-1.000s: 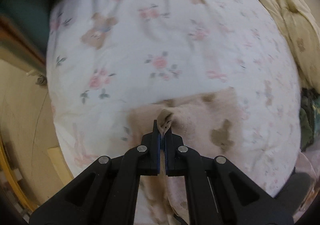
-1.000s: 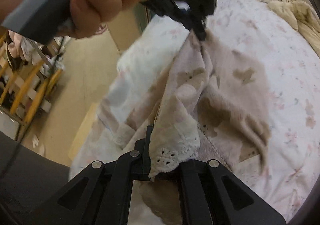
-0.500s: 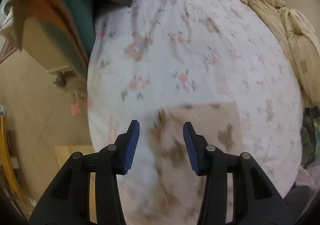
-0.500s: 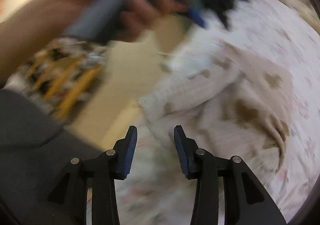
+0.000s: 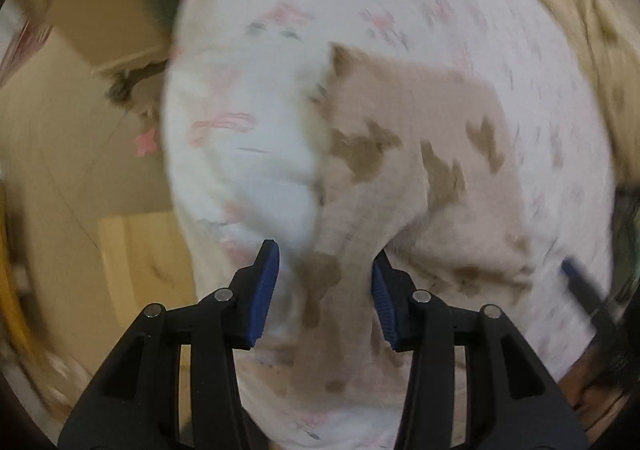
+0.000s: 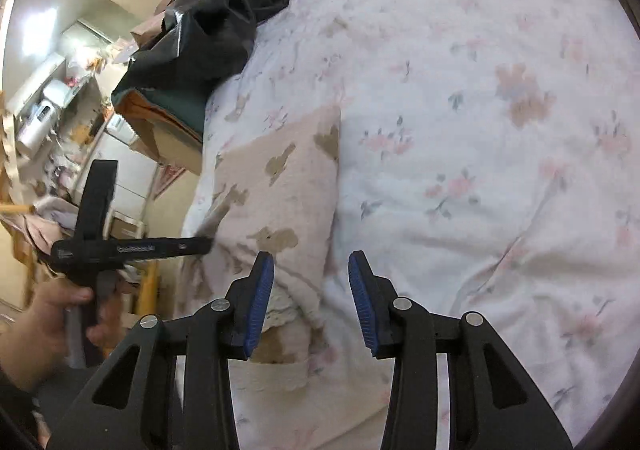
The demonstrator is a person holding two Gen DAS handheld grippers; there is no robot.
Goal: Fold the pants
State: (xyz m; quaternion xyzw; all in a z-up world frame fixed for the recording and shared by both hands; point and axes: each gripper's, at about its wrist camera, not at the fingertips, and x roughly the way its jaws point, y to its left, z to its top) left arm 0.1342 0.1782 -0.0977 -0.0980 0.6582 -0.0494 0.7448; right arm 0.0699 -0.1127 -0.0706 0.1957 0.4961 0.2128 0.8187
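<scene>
The pink pants (image 5: 420,169) with brown bunny shapes lie folded on the floral bed cover (image 5: 248,177). My left gripper (image 5: 325,282) is open and empty, just above the pants' near end; this view is blurred. In the right wrist view the pants (image 6: 280,185) lie flat near the bed's left edge, with a lace hem (image 6: 280,310) by my fingers. My right gripper (image 6: 311,290) is open and empty over the pants' near right edge. The left gripper (image 6: 120,246) shows at the left in the person's hand, beside the bed.
A black bag (image 6: 216,25) and a teal and orange cushion (image 6: 168,109) sit at the bed's far left corner. A beige quilt (image 5: 592,41) is bunched along the right of the bed. The floor (image 5: 60,169) lies left of the bed.
One second ago both grippers were shut on the pants and held them up. They let go; the pants now lie on the bed and both grippers stand open over them.
</scene>
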